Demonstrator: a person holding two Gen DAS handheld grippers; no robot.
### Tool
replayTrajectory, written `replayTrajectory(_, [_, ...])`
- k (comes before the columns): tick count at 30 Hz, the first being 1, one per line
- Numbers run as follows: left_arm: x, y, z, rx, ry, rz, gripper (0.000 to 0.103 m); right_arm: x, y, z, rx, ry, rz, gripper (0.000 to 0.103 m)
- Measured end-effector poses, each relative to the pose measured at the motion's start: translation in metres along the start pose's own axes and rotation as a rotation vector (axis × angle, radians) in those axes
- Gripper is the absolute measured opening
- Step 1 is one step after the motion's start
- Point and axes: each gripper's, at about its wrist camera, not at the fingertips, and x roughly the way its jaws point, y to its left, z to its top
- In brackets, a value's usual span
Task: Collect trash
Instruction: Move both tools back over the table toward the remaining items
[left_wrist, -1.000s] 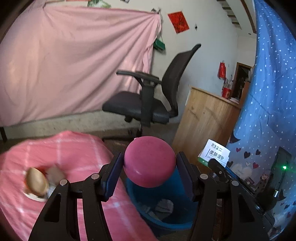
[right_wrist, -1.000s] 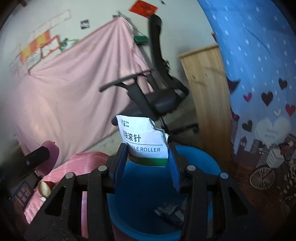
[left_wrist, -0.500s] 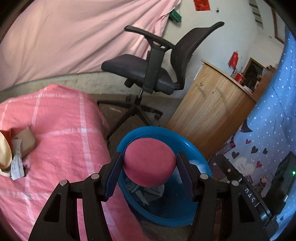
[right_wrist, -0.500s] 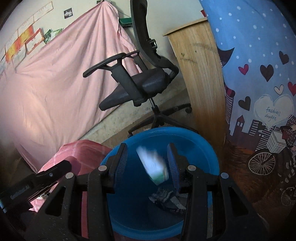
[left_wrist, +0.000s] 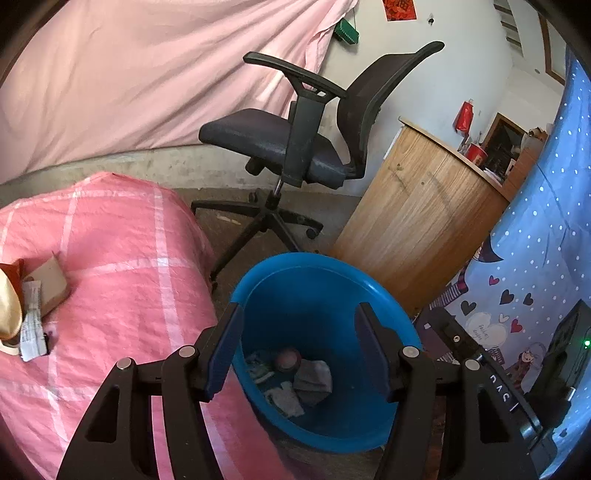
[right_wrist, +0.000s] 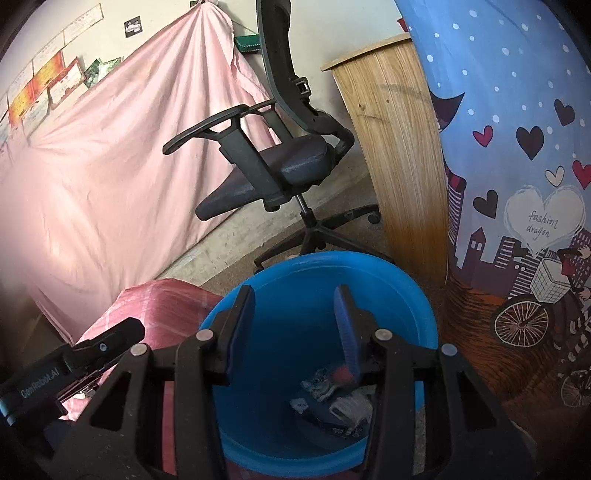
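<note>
Left tool (left_wrist: 299, 347): jaws apart and opening, nothing between them; it hangs over the bin, pointing down into it.
Right tool (right_wrist: 295, 325): jaws apart, empty; it also hangs over the bin.
Bin (left_wrist: 373, 288): blue, round, open-topped, on the floor at the surface's 3 o'clock edge in the left view.
Bin contents (left_wrist: 291, 376): crumpled grey and printed scraps plus a small round dark-pink piece, loose on the bottom.
Surface (left_wrist: 122, 258): covered with a pink checked cloth.
Remaining trash (left_wrist: 35, 306): at 9 o'clock in the left view, near the frame edge: a tan carton, a white printed wrapper touching it, and a gold-coloured rounded item partly cut off by the frame.
Handling, carton: judged light and stiff-walled but crushable; take it across its two flat faces.
Handling, wrapper: judged very light, limp and possibly slick; pinch it mid-length, pressing down to the cloth so it does not slide away.
Handling, gold item: material cannot be told; take it across its narrow width.
Risk: the cloth may bunch up and be pinched along with thin pieces.
Task state: judged partly done; items remain on the surface.
</note>
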Motion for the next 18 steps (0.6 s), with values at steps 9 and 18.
replayTrajectory(9, [-0.024,0.01,0.003,-0.008,-0.052,0.036,0.056,-0.012,0.017,0.003,-0.029,-0.045,0.029,0.07])
replayTrajectory(18, [-0.094,0.027,0.004,0.054,-0.24,0.171,0.057,-0.035,0.065,0.006,-0.092,-0.176,0.145,0.081])
